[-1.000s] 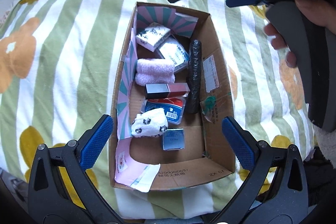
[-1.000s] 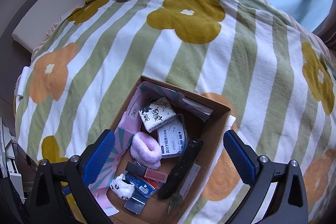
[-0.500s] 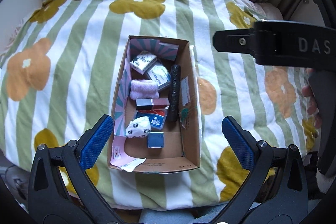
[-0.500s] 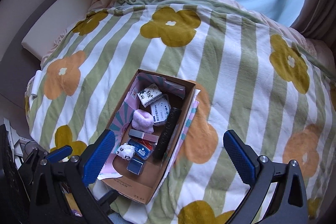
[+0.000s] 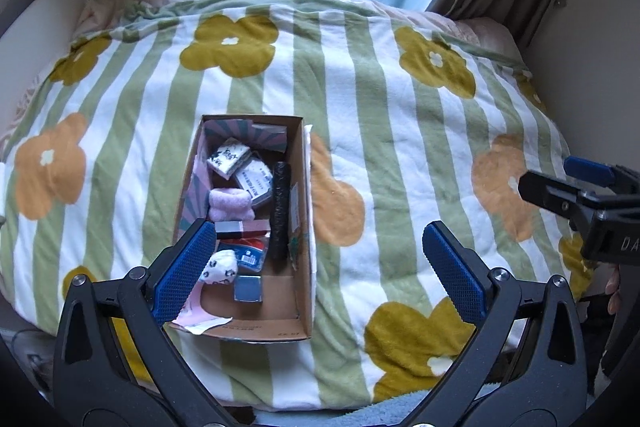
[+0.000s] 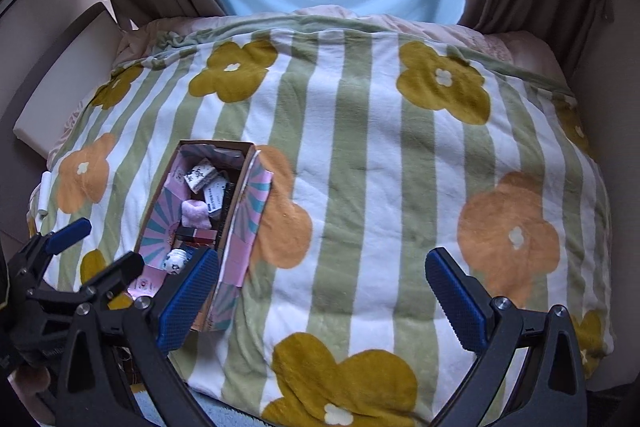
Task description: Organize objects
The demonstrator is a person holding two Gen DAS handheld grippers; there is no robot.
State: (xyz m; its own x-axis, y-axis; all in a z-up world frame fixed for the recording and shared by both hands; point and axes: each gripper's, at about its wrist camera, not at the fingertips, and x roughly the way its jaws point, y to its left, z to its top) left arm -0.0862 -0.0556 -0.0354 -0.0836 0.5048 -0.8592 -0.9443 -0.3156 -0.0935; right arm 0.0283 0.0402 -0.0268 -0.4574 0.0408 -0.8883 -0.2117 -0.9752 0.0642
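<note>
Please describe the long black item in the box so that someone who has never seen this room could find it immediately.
On the striped flowered blanket stands an open cardboard box. Inside, along its right wall, lies a long black tube, running from the middle of the box toward the near end. It is the only dark, narrow thing there; its neighbours are short packets and soft socks.

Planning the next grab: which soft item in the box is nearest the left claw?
The white spotted sock, beside the left pad; the pink roll sits farther back.

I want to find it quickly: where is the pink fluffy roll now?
In the left wrist view, the pink fluffy roll lies inside the cardboard box, against its left wall, between the white packet behind and the red box in front.
</note>
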